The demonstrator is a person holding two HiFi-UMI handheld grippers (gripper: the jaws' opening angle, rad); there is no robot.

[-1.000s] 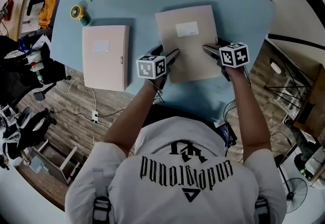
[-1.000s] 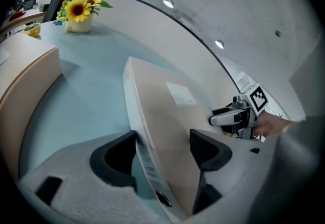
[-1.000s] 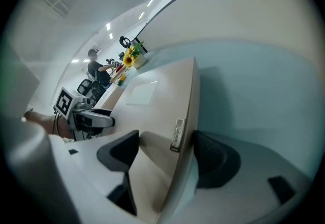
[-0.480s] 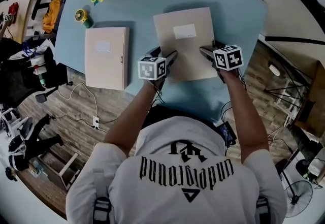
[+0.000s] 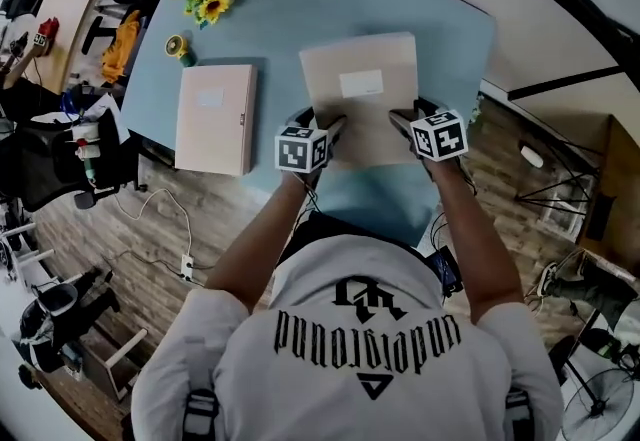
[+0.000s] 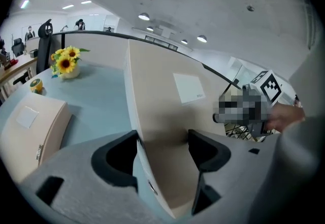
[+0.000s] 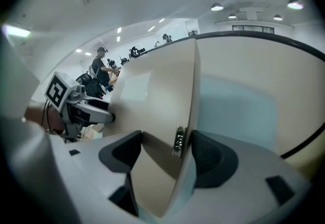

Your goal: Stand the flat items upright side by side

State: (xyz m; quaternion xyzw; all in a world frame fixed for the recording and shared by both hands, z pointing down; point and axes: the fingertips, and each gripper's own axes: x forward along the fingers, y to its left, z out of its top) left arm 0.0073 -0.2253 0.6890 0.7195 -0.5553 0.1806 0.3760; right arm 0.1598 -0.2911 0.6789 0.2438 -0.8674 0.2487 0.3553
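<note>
The left gripper and the right gripper, whose jaws have just been closing, clamp the tilted file box at 9 and 3 o'clock; we raise both evenly, clear of the flat box at 9 o'clock.

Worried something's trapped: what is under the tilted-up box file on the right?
Beside the raised near edge of the box file, only bare blue table shows. The tabletop beneath the rest is covered by the file itself, so anything lying there cannot be seen.
</note>
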